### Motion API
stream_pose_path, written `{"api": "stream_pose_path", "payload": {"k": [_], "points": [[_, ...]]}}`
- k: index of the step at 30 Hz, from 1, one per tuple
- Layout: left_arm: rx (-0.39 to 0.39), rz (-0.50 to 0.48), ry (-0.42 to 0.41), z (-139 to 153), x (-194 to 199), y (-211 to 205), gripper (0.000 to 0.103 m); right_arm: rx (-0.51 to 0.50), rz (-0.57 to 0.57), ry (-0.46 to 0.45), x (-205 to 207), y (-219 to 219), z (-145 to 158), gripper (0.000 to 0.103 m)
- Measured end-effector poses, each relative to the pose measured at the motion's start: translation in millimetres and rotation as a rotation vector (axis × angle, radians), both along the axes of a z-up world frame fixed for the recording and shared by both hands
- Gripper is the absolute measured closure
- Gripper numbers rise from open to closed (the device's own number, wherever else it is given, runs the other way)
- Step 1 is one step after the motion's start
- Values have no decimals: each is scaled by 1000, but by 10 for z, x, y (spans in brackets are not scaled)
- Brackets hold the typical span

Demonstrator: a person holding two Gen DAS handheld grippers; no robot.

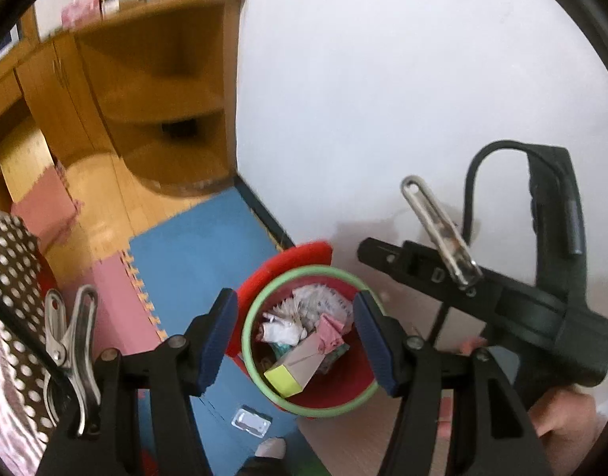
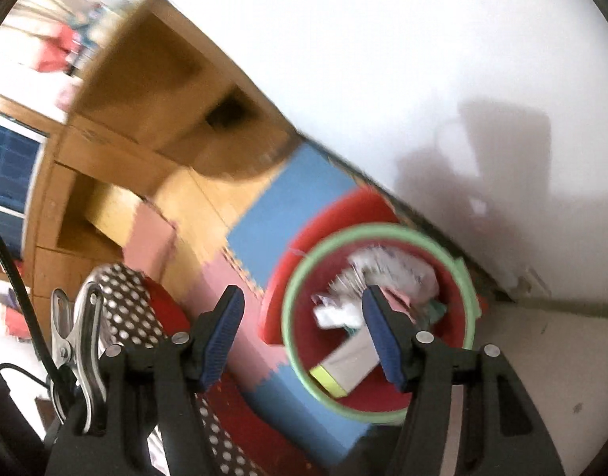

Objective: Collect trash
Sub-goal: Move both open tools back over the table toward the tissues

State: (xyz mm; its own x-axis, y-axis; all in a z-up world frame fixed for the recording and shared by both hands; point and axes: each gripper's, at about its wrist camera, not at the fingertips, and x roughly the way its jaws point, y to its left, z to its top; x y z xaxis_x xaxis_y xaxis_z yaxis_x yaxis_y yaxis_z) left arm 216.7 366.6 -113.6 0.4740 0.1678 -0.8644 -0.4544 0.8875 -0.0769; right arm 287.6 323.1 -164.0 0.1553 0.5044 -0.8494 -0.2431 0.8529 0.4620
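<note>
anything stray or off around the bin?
One stray: a small clear packet lies on the blue mat beside the bin, not in it. The bin stands upright with the trash inside, a carton leaning on its wall. Nothing spilled.

A lived-in room at home: coloured foam floor mats (image 1: 201, 246) over wood flooring, a wooden corner shelf (image 1: 165, 91), and a red waste bin (image 1: 316, 341) against a white wall.

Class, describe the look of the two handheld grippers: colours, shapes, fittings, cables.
Left gripper and right gripper: black plastic bodies, two angular fingers with ribbed blue pads, silver pivot pins. A metal spring clip sits beside each. A black cable loops over the right gripper's handle.
</note>
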Motion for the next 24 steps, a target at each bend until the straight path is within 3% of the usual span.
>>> {"api": "stream_pose_path", "payload": {"k": [6,14,24], "points": [[113,14,-20,761,-187,-340,39,123,8,-54,-127,-170,681,39],[174,-25,-42,1340,-383,-949,39,148,19,-139,-477,-675,1429,39],[191,18,-66,1751,-629,-1732,39,263,-63,-66,-868,-1501,1684,38]]}}
